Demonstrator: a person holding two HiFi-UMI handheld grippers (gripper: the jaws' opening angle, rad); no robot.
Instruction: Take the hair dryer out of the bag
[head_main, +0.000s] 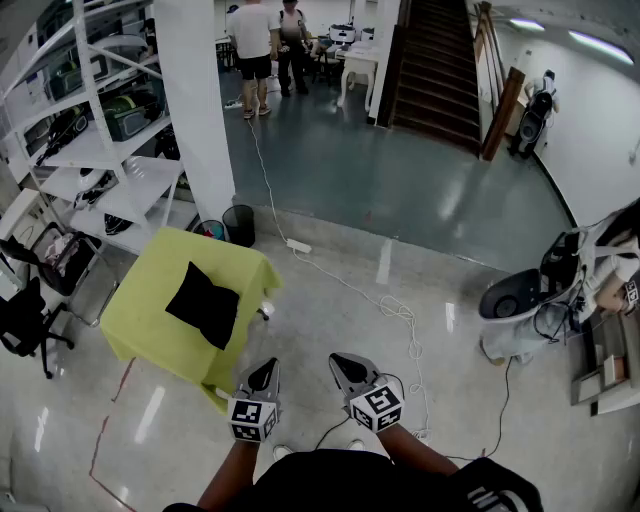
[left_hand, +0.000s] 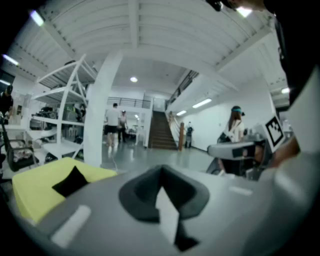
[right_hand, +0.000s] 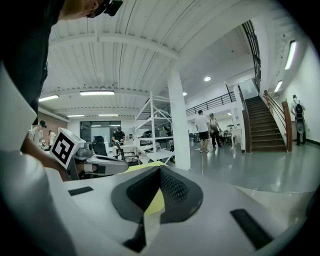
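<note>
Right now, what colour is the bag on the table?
Black. The bag shows best in the head view.

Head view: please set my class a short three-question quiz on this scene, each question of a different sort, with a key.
1. True or false: the left gripper holds the black bag.
2. The black bag lies on: A the yellow table; B the floor; C a white shelf.
3. Fill in: the jaws of the right gripper are ____, with nothing between them.

Key: 1 false; 2 A; 3 shut.
</note>
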